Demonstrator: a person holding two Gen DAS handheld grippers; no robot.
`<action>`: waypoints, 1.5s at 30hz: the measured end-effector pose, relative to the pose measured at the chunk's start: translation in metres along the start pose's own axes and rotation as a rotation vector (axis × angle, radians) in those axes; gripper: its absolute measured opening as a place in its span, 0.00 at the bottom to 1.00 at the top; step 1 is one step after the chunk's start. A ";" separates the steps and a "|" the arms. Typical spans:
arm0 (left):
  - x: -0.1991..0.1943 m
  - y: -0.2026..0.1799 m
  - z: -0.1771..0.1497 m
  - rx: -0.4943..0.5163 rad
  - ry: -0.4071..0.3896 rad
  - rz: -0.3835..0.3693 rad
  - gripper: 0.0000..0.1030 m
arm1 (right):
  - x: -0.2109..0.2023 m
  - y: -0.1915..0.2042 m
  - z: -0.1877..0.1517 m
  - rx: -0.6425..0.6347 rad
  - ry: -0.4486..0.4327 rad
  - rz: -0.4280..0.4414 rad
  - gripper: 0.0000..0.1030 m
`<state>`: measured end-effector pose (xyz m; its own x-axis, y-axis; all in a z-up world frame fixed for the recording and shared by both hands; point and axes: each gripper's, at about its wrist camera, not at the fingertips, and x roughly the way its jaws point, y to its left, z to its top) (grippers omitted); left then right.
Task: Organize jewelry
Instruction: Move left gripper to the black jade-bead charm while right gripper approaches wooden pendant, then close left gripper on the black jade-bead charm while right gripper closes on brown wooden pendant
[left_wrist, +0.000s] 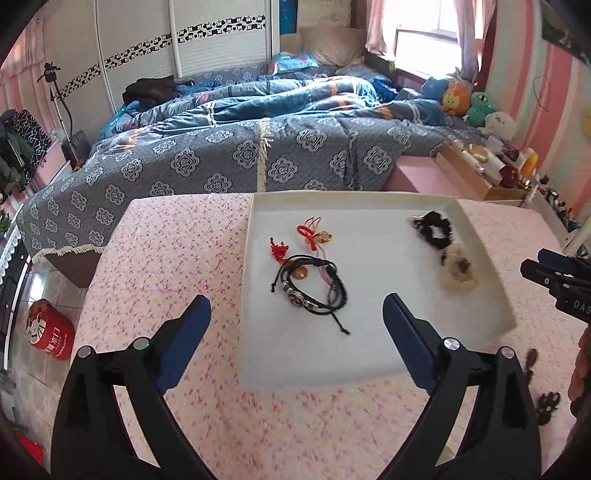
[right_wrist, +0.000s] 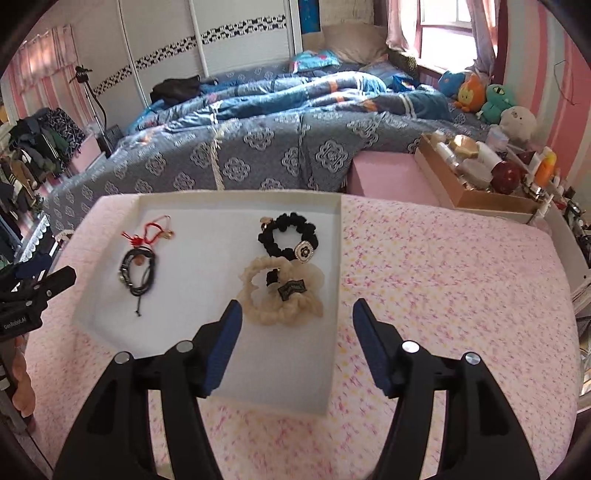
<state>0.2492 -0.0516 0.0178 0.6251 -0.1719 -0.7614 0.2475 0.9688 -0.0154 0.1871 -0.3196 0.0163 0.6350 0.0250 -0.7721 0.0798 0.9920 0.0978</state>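
A white tray (left_wrist: 351, 195) lies on the pink-flecked tablecloth. In its left half are a black cord bracelet (left_wrist: 314, 291) and two red knotted cords (left_wrist: 312, 232). A black scrunchie (left_wrist: 436, 230) and a cream scrunchie (left_wrist: 458, 271) lie in its right half. My left gripper (left_wrist: 295, 306) hangs open above the bracelet with nothing between its fingers. In the right wrist view my right gripper (right_wrist: 298, 310) is open and empty above the cream scrunchie (right_wrist: 280, 295), near the tray's right wall (right_wrist: 338, 258). The black scrunchie (right_wrist: 288, 236) carries a white flower charm.
Two small dark pieces (left_wrist: 548, 402) lie on the cloth right of the tray. A bed (left_wrist: 240, 155) stands behind the table. A pink box (right_wrist: 388, 173) and a cardboard box of bottles (right_wrist: 469, 177) sit at the back right. A red bag (left_wrist: 50, 330) is on the floor.
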 end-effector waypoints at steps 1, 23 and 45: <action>-0.006 -0.001 -0.001 -0.001 -0.004 -0.008 0.92 | -0.008 -0.002 -0.001 0.000 -0.010 0.000 0.64; -0.082 -0.054 -0.088 0.058 0.006 -0.026 0.97 | -0.087 -0.025 -0.084 -0.001 -0.036 -0.061 0.68; -0.035 -0.078 -0.161 0.049 0.121 -0.053 0.97 | -0.063 -0.022 -0.156 0.025 -0.013 -0.110 0.69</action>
<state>0.0887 -0.0927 -0.0591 0.5168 -0.1967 -0.8332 0.3158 0.9484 -0.0280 0.0260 -0.3235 -0.0353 0.6315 -0.0857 -0.7706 0.1688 0.9852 0.0287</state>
